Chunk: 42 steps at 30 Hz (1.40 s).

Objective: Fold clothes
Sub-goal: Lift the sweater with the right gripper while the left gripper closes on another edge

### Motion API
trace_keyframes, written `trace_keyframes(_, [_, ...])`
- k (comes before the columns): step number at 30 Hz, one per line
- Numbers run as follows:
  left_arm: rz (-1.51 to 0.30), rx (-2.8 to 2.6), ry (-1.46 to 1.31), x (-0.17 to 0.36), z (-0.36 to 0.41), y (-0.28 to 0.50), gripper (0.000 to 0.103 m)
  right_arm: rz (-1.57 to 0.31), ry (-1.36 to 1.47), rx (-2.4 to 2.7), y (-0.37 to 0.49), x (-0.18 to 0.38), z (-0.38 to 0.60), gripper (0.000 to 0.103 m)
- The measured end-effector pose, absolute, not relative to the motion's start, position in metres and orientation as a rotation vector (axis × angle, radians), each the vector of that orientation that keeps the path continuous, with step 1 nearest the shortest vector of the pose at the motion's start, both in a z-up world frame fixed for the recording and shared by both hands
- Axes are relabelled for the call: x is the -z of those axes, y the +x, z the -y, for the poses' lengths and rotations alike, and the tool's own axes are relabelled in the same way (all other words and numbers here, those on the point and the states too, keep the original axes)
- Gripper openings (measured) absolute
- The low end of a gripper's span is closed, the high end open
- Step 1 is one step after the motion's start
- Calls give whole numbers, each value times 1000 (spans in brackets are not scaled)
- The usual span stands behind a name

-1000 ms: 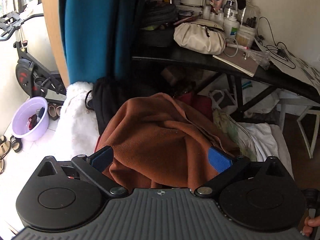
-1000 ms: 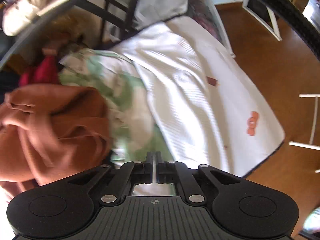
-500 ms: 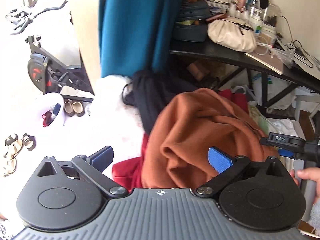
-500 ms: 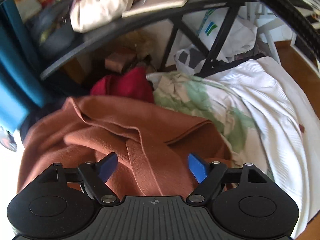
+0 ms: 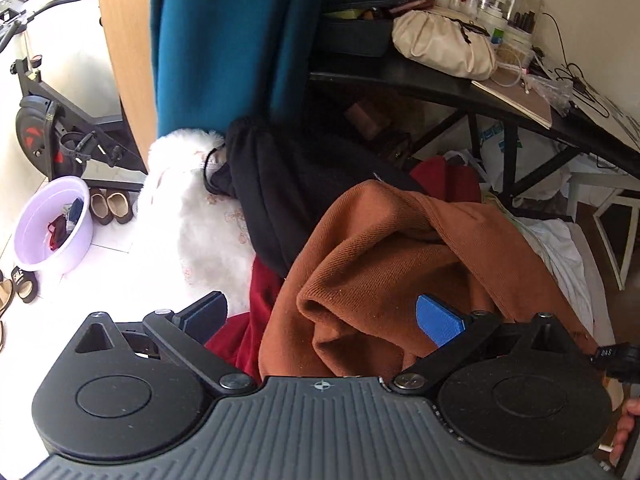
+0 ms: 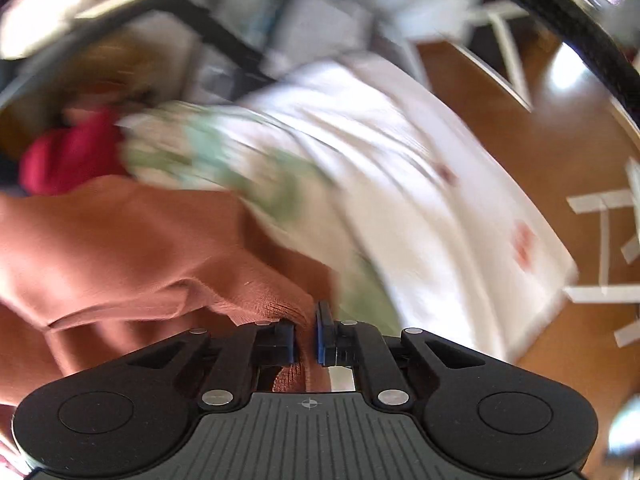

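A rust-orange garment (image 5: 400, 272) lies crumpled on top of a heap of clothes. My left gripper (image 5: 320, 316) is open, its blue pads on either side of an orange fold, just above it. In the blurred right wrist view my right gripper (image 6: 306, 336) is shut on a fold of the same orange garment (image 6: 140, 252). A dark red garment (image 5: 256, 320) and a black one (image 5: 276, 200) lie under and beside the orange one.
A white fluffy item (image 5: 192, 208) lies left of the heap. A cluttered black desk (image 5: 460, 88) stands behind it. A green-patterned cloth (image 6: 260, 176) and a white sheet (image 6: 420, 184) lie right of the heap. A lilac basin (image 5: 52, 228), shoes and an exercise bike stand far left.
My right gripper opened over the orange garment half a second ago and has now closed on a fold of it. My left gripper has stayed open and moved closer to the orange cloth.
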<state>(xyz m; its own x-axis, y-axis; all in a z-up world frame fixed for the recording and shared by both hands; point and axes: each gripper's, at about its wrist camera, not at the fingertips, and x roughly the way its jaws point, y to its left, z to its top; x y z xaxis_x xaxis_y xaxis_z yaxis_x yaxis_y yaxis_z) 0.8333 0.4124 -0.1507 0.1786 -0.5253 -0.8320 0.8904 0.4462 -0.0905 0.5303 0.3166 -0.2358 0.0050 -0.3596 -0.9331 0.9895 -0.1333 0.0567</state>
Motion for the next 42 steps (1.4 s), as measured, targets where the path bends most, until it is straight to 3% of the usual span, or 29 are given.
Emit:
trace_keyframes(2, [-942, 1065, 500, 156, -406, 829, 103, -834, 1095, 1451, 521, 237, -330, 8])
trace_keyframes(4, [-954, 1073, 524, 161, -400, 826, 103, -827, 1145, 1462, 512, 238, -344, 16])
trace_keyframes(6, [-968, 1078, 543, 166, -395, 822, 103, -837, 1162, 1480, 512, 235, -356, 41])
trace_keyframes(9, [-968, 1080, 565, 168, -392, 820, 103, -854, 1008, 1473, 535, 219, -366, 59])
trace_keyframes(15, [-949, 1058, 603, 167, -396, 822, 103, -855, 599, 1216, 615, 194, -383, 77])
trace_keyframes(20, [-924, 1008, 619, 163, -409, 832, 103, -895, 332, 993, 688, 202, -398, 83])
trace_keyframes(23, [-894, 978, 650, 162, -419, 836, 103, -831, 360, 1032, 689, 191, -396, 83])
trace_keyframes(25, [-893, 957, 663, 163, -422, 839, 103, -787, 380, 1059, 690, 184, -395, 77])
trace_keyframes(27, [-889, 952, 655, 162, -424, 840, 103, -743, 400, 1086, 691, 176, -394, 45])
trace_keyframes(28, [-879, 954, 648, 160, -424, 841, 103, -721, 410, 1099, 691, 173, -393, 38])
trace_keyframes(29, [-864, 960, 648, 159, -423, 840, 103, -699, 419, 1112, 692, 169, -392, 14])
trace_keyframes(30, [-846, 966, 650, 158, -422, 838, 103, -676, 429, 1125, 692, 166, -391, 6])
trace_keyframes(38, [-711, 1109, 730, 155, -401, 808, 103, -539, 413, 1338, 614, 108, -402, 4])
trace_keyframes(42, [-668, 1246, 812, 167, -396, 777, 103, -543, 480, 1496, 565, 111, -408, 4])
